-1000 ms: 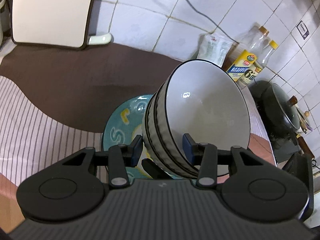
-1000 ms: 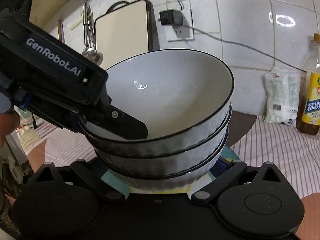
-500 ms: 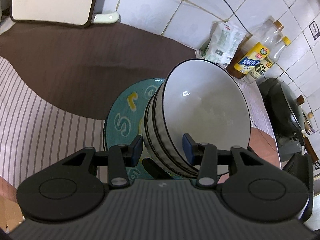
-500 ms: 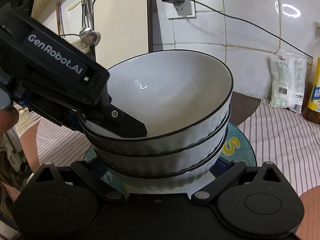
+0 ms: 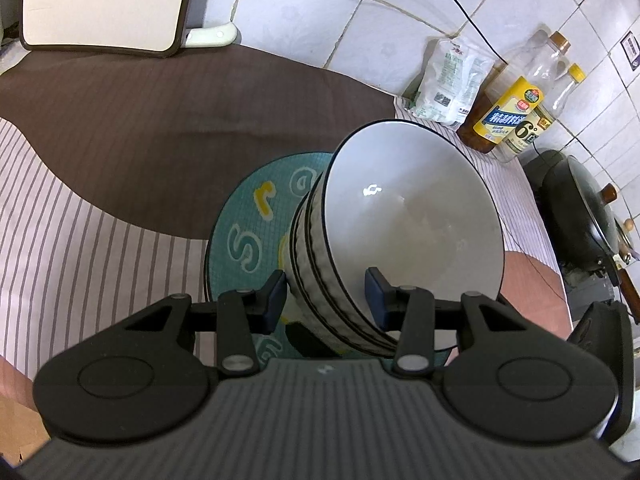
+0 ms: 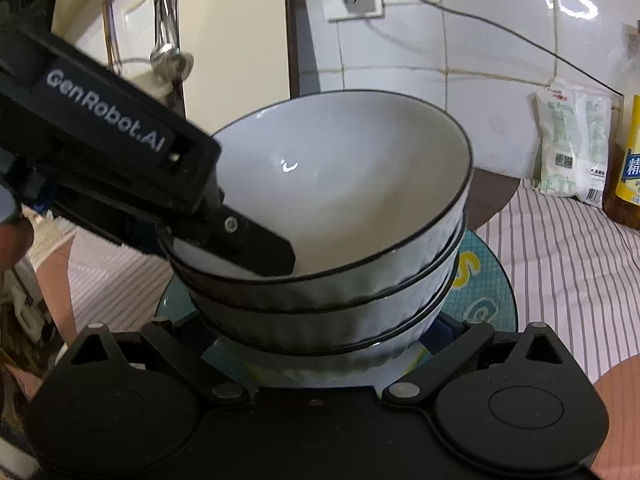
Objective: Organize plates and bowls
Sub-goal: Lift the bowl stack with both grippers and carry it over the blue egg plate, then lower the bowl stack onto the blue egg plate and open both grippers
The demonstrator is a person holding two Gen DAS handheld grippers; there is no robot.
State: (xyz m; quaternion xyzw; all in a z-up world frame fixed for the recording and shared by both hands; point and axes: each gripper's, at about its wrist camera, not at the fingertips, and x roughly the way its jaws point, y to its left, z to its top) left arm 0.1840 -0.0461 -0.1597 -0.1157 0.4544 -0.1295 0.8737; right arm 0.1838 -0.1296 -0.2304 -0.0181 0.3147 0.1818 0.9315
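Here three nested empty bowls [image 5: 412, 216] top a teal plate [image 5: 248, 220].

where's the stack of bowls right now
The stack of bowls is over the teal plate, centre in both wrist views, its near rim pinched by the left gripper, the right gripper cradling its base.

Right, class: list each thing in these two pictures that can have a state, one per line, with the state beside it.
Bowl stack: three nested, tilted, over the plate.
Plate: flat on the cloth, beneath the bowls.
Left hand-held gripper: shut on the stack's rim, one finger inside the top bowl.
Right hand-held gripper: fingers either side of the bottom bowl; grip unclear.
Oil bottle: upright, capped.
Wok: lid on.
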